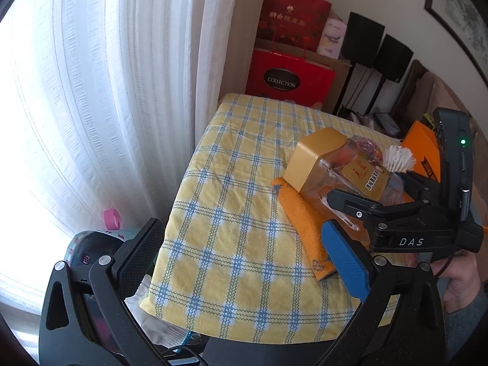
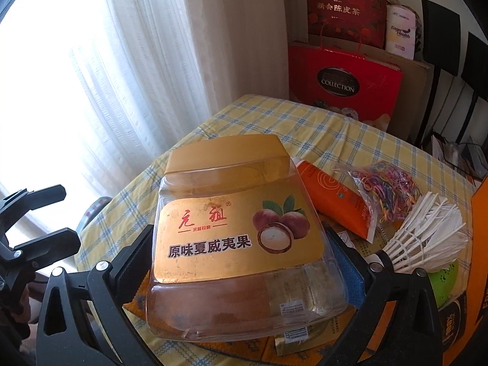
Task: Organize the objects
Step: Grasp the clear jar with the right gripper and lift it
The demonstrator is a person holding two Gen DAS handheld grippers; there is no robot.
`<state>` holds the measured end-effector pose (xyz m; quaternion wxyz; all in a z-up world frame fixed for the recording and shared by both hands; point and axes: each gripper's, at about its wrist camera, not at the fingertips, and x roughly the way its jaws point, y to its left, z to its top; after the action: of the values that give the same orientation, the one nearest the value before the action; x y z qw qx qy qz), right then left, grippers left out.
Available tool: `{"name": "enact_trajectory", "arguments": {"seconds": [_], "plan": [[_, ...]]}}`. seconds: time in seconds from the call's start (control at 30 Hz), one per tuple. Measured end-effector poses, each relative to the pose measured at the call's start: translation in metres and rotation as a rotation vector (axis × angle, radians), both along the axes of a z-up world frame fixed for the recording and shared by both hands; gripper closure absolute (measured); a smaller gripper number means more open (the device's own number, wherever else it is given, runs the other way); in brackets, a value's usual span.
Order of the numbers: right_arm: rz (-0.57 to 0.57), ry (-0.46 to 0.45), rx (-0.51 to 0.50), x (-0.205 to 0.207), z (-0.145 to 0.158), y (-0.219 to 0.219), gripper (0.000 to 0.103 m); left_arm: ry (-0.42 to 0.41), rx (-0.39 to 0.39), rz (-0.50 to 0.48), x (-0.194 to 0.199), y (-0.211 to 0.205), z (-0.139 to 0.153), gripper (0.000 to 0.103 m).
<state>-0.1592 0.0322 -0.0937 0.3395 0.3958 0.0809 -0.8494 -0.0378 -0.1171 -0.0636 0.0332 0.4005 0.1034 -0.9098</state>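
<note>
Plastic jar (image 2: pixel 241 238) gripped by right gripper (image 2: pixel 244 262); left gripper (image 1: pixel 244 262) spread wide.

Beyond my table's far edge: two red gift bags (image 2: pixel 344 82) stacked against a cardboard box (image 2: pixel 418 91). Left of the table, a white curtain (image 1: pixel 100 91) covers the window. At far right, black speakers (image 1: pixel 363 39) stand on poles below a framed picture (image 1: pixel 457 9).

Left gripper (image 1: pixel 244 262) jaws apart over checked cloth (image 1: pixel 238 201); right gripper (image 1: pixel 350 210) clamps jar (image 1: pixel 338 167).
</note>
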Motion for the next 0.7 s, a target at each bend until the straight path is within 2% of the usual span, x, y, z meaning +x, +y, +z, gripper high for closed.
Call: {"name": "enact_trajectory", "arguments": {"seconds": [0.17,0.27,0.7], "plan": [[0.002,-0.027,-0.019,-0.005,-0.003,0.000,0.001,-0.003,0.004,-0.004,0.000,0.001,-0.001,0.000],[0.006,-0.024,-0.011,-0.005,-0.004,-0.002,0.005,-0.004,0.005,-0.004,0.000,0.002,-0.001,0.000],[-0.008,0.029,-0.033,0.007,0.009,0.000,0.010,-0.003,0.006,-0.016,0.001,0.008,0.000,0.000]]}}
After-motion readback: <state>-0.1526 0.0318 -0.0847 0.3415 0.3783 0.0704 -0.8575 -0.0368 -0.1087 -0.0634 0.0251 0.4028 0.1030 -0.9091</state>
